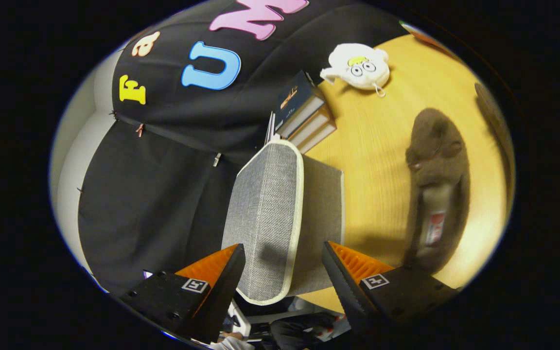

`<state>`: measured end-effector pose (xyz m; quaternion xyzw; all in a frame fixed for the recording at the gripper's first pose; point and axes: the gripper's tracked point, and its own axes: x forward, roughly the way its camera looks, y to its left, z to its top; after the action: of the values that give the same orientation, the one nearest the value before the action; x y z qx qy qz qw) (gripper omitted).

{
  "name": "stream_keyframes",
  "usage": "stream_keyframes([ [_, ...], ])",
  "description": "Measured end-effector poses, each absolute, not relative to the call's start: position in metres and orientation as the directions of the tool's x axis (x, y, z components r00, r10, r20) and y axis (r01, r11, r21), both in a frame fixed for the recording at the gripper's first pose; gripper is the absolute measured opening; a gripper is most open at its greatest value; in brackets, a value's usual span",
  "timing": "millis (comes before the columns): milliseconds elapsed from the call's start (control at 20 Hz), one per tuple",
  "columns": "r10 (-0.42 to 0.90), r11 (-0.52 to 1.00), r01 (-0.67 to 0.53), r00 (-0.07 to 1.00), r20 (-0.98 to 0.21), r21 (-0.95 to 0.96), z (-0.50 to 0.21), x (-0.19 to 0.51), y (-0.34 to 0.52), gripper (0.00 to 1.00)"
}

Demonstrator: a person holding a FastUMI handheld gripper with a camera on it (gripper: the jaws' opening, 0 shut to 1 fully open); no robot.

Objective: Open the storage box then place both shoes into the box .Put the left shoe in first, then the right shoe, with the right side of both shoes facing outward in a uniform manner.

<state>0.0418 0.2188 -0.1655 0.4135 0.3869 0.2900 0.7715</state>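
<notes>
The grey fabric storage box (265, 214) with cream piping stands on the wooden table (377, 160), reaching in between my fingers. My gripper (284, 245) is shut on the box's lid: one finger lies on the lid's woven top face, the other presses on its side panel (323, 204). The view is rolled, so the table stands upright beside the box. A brown fuzzy shoe (438, 189) lies on the table beyond the finger on the side panel, its opening and insole label facing me. Past it, part of a second brown shoe (491, 116) shows. The box's inside is hidden.
A stack of books (304, 114) lies just beyond the box's far end, against the black cloth wall (163, 184). A white plush toy (360, 65) with cartoon eyes sits farther along the table. Bare wood lies between the box and the shoes.
</notes>
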Motion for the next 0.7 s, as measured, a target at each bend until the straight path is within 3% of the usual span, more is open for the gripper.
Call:
stream_keyframes([
  [400, 0.860, 0.260, 0.023, 0.450, -0.242, 0.965, -0.157, 0.049, 0.244, 0.95],
  [550, 0.860, 0.242, 0.068, 0.448, -0.246, 0.968, -0.162, 0.050, 0.241, 0.69],
  [600, 0.865, 0.234, 0.080, 0.438, -0.245, 0.969, -0.162, 0.047, 0.239, 0.69],
  [700, 0.869, 0.215, 0.100, 0.435, -0.237, 0.972, -0.160, 0.048, 0.239, 0.55],
])
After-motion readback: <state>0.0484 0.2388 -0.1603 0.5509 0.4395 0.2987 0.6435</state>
